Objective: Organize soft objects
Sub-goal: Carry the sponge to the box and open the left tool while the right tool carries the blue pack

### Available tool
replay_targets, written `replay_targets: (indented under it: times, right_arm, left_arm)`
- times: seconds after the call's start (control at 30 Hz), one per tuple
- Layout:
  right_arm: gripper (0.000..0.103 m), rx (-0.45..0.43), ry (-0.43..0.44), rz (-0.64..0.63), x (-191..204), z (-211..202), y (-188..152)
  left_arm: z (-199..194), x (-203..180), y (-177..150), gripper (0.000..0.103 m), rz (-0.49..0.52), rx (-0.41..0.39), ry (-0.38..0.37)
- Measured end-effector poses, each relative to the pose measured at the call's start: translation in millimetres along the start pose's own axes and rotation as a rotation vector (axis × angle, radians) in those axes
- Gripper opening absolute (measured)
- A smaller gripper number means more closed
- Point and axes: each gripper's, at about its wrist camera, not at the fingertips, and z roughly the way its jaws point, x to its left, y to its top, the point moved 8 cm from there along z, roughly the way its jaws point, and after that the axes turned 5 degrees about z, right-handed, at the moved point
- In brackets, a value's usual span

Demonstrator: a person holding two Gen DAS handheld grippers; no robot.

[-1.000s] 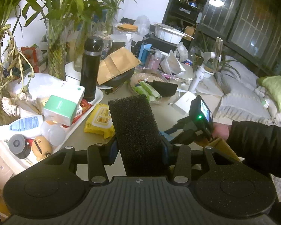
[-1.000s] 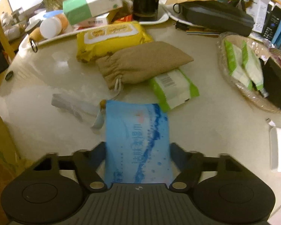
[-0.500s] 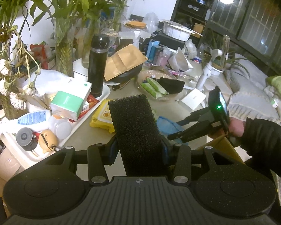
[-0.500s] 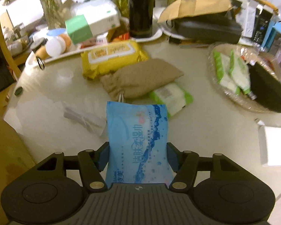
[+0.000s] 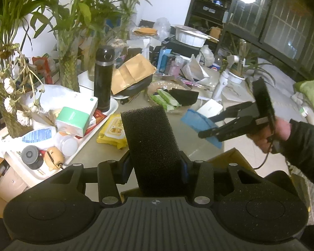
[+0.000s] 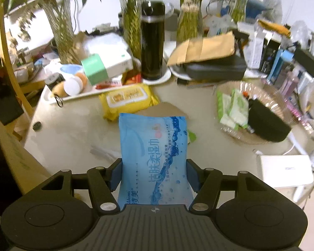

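My left gripper [image 5: 155,167] is shut on a black foam sponge [image 5: 151,146] and holds it above the table's near edge. My right gripper [image 6: 153,173] is shut on a blue wet-wipe pack [image 6: 153,154], lifted above the table; it also shows in the left wrist view [image 5: 211,129], with the blue pack [image 5: 196,121] between its fingers. A yellow wipe pack [image 6: 127,101] lies on the table. A clear wicker-lined basket [image 6: 268,104] holds green wipe packs [image 6: 232,109] and a black sponge [image 6: 265,125].
A cardboard box [image 5: 230,161] sits below my left gripper. A white tray [image 5: 73,144] with boxes and bottles is at left. A black flask [image 6: 152,41], plant vases, a black case [image 6: 215,69] and a white box [image 6: 284,171] crowd the table.
My right gripper has lifted the blue wipe pack off the table and drawn it back and up. My left gripper has risen slightly with the sponge still held.
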Motion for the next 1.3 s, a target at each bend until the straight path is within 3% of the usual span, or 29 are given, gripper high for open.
replay_targets:
  times: [0.37,0.9,1.3]
  right_arm:
    - [0.065,-0.077,-0.038,-0.021,26,-72,-1]
    - [0.065,-0.126,-0.072,0.030,28,-148,-44]
    - [0.065,-0.148,-0.043,0.136,45,-207,-68]
  left_arm:
    - [-22,-15,-4,0.043,0.009,0.002,-0.007]
    - [-23,-80,-24,0.044,0.051,0.038,-0.151]
    - [12,-104,-25,0.045,0.025,0.096,-0.188]
